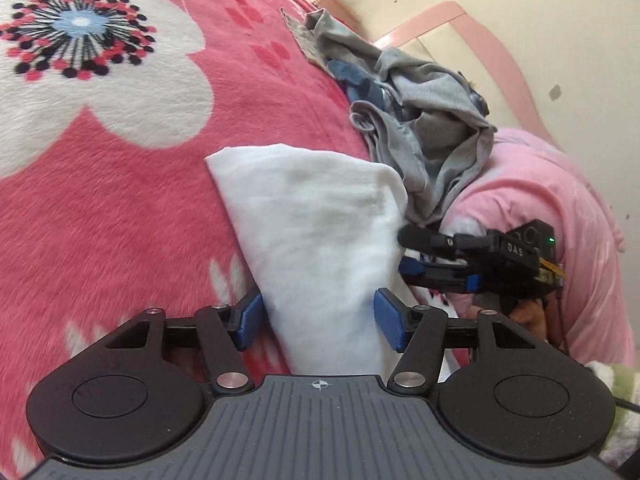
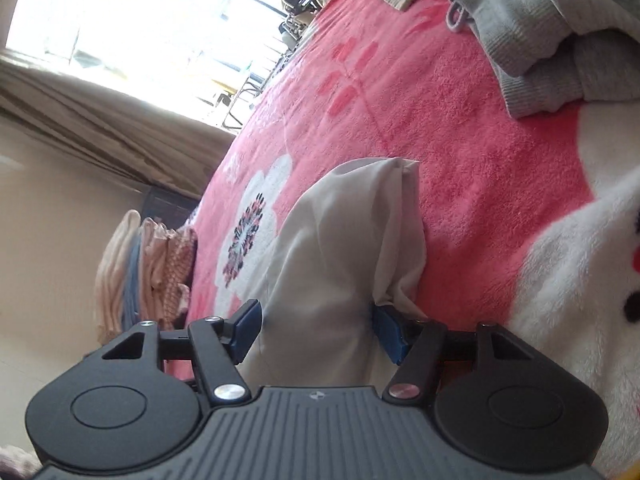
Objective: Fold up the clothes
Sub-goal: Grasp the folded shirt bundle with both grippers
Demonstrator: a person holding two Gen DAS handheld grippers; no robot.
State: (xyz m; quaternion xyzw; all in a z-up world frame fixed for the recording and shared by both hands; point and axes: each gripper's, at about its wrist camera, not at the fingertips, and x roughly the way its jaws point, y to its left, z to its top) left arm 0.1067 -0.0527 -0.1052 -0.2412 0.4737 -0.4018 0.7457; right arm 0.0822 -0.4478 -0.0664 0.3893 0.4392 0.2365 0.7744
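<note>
Reading "DAS" in pale letters on the black body of the right gripper (image 1: pixel 412 254), seen from the left wrist view. Showing a small crosshair mark on the grey ribbed housing (image 1: pixel 320 420) in both views; nothing else legible.

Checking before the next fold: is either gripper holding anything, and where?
Nothing looks held. The folded white cloth lies between the spread pads of the left gripper and right gripper, at its near end, unpinched.
</note>
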